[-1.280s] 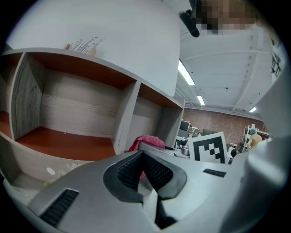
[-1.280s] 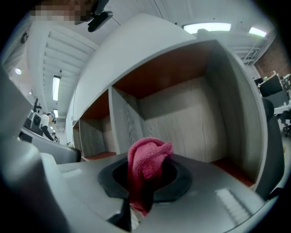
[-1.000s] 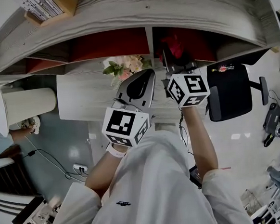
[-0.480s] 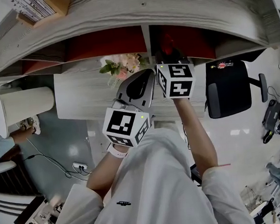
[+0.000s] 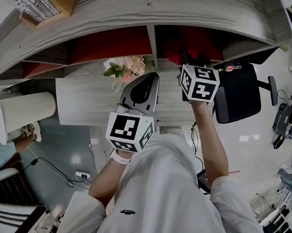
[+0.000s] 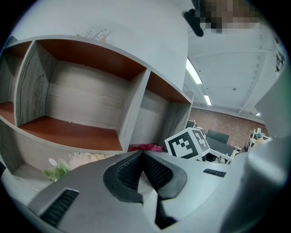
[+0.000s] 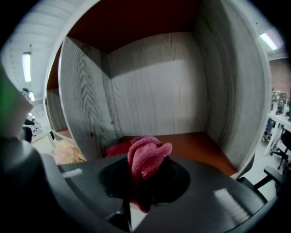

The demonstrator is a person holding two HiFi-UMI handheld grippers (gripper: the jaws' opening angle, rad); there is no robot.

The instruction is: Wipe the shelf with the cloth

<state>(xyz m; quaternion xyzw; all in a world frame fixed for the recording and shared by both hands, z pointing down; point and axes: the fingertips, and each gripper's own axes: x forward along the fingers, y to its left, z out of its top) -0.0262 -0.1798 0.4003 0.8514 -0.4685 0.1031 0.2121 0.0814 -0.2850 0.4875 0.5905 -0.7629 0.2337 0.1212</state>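
A grey wood-grain shelf (image 5: pixel 153 42) with reddish-brown boards stands in front of me. My right gripper (image 7: pixel 144 169) is shut on a red cloth (image 7: pixel 144 157); the cloth bunches up between the jaws and trails onto the board (image 7: pixel 191 143) of the right compartment. In the head view the right gripper's marker cube (image 5: pixel 200 83) is at that compartment's mouth, with the red cloth (image 5: pixel 174 56) showing beyond it. My left gripper (image 6: pixel 142 167) is shut on nothing and held in front of the shelf, below the divider (image 6: pixel 135 109).
A bunch of pale flowers (image 5: pixel 127 68) lies on the grey table top (image 5: pixel 84 100) below the shelf. A black office chair (image 5: pixel 240 93) stands at the right. A box with printed papers (image 5: pixel 47 8) sits on top of the shelf.
My right gripper has swung right along the compartment with the cloth, after going left half a second ago. The left gripper has stayed put.
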